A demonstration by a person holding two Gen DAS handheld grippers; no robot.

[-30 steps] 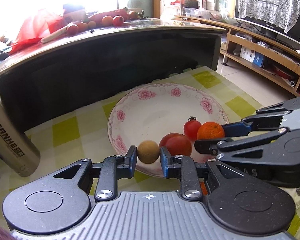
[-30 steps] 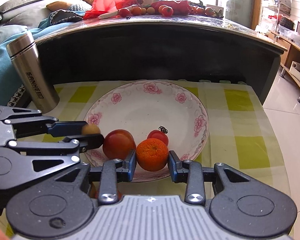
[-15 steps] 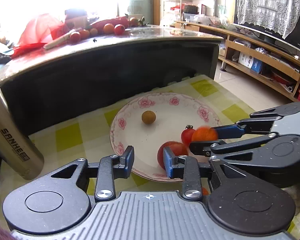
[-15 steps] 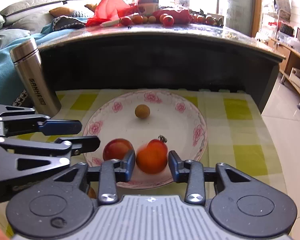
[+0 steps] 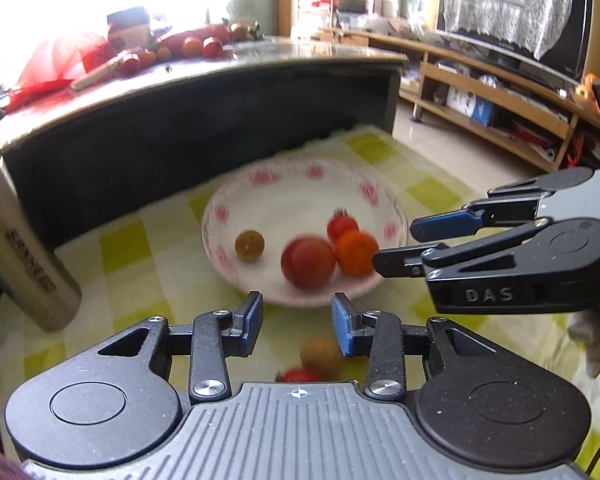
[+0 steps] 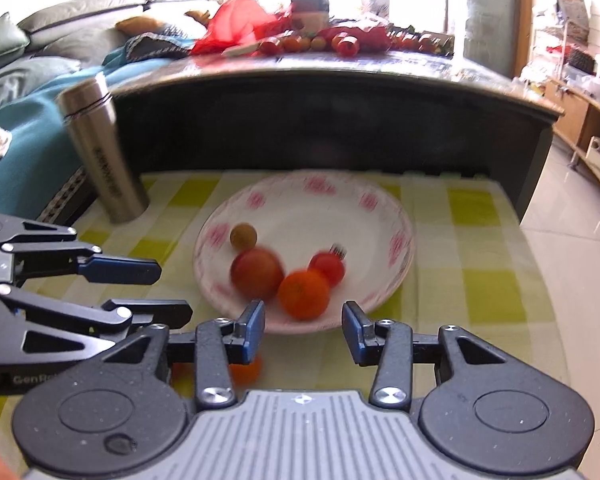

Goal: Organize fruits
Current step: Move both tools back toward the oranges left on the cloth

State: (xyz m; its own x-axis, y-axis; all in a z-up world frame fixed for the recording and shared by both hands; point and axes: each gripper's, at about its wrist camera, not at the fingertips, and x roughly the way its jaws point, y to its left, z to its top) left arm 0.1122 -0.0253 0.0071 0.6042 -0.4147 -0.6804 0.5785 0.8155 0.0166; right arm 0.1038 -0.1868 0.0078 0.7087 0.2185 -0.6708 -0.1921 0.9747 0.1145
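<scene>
1. Four fruits sit in a white plate with pink flowers [image 6: 395, 216] on the low desk [image 6: 479, 248] with its yellow-green checked cloth: a small brown fruit [image 6: 243, 236] at the plate's 9 o'clock, a large red fruit [image 6: 256, 273] at 7 o'clock, an orange [image 6: 303, 294] at 6 o'clock touching it, and a small red tomato [image 6: 327, 267] just behind the orange.
2. The left tongs [image 5: 296, 318] hang spread and empty just short of the plate's near rim; the right tongs [image 6: 303, 324] are likewise spread, pinching nothing, at the rim beside the orange.
3. Loose fruit lies on the cloth under the tongs: a brownish one [image 5: 319, 354] and a red one [image 5: 300, 375] in the left wrist view, an orange-coloured one [image 6: 246, 370] in the right wrist view, all blurred.
4. A steel flask [image 6: 102, 152] stands upright at the plate's 10 o'clock, well apart from it.
5. Beyond, at 12 o'clock, a dark, taller table [image 6: 339, 120] carries more red and orange fruit [image 6: 300, 43].
</scene>
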